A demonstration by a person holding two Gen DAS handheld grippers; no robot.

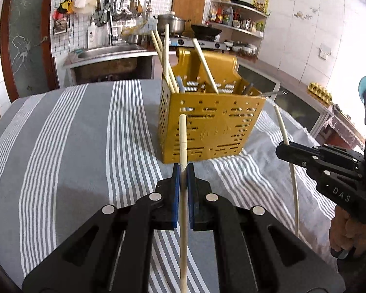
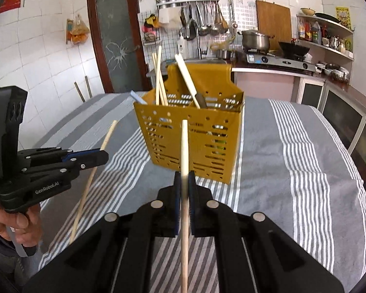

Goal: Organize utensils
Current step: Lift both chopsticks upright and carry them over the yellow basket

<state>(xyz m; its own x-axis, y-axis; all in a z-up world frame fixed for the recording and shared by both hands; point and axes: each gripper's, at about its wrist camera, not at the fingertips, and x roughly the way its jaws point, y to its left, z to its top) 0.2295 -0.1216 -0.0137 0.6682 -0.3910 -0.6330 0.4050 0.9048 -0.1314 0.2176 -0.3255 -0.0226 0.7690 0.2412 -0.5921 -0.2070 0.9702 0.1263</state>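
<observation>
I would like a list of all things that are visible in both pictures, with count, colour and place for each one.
utensil holder: one, yellow, perforated, standing on the table.
chopsticks in the holder: several, pale wood, leaning in its left part; exact count unclear.
pale-handled utensil: one, cream, leaning in the holder's middle.
held chopsticks: two, pale wood, one in the left gripper, one in the right gripper.
tablecloth: one, grey with white stripes, covering the table.
pot: one, steel, on the stove behind.
wok: one, black, beside the pot.
cutting board: one, brown, against the tiled wall.
left gripper: black, shut on a chopstick.
right gripper: black, shut on a chopstick.
</observation>
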